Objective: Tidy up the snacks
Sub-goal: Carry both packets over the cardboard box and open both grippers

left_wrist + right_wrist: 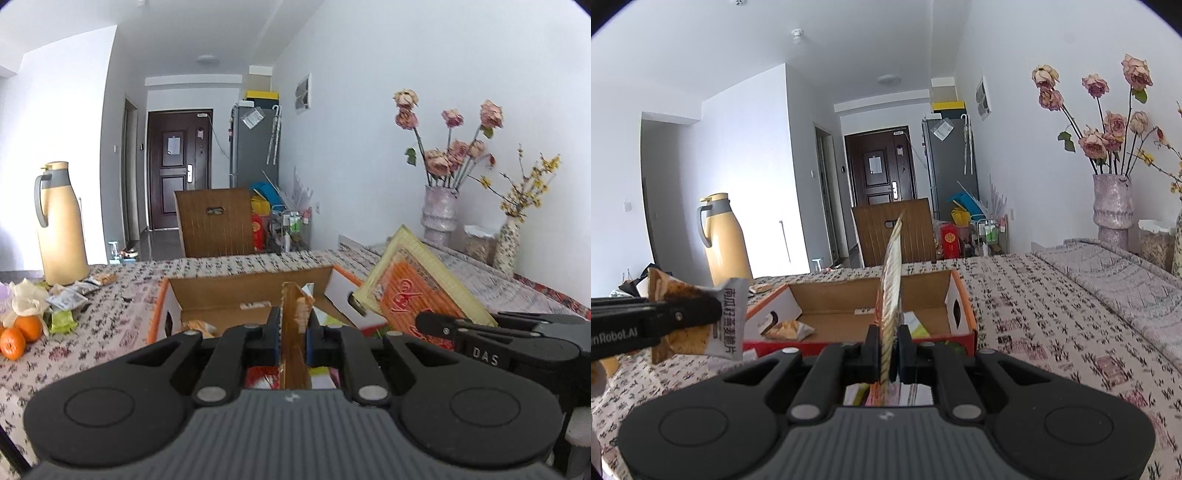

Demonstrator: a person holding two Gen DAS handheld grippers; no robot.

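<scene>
In the left wrist view, the left tongs [291,332] at lower centre are clenched on a brown snack packet [294,317], seen edge-on and held above the open cardboard box [221,291] in the middle of the frame. At the right edge the right tongs [436,325] grip a flat orange-and-yellow packet [410,284], tilted over the box's right side. Loose snacks [68,299] and oranges [20,332] lie at the left on the patterned bench [92,350], near a yellow flask [61,225].

In the right wrist view, the orange-and-yellow packet shows edge-on at centre, over the box, where another packet [788,329] already lies. The left tongs hold the brown packet at mid-left, beside the box.

The step in hand appears to be loading both packets into the box. The next move likely calls for lowering each inside the walls, then letting go.
</scene>
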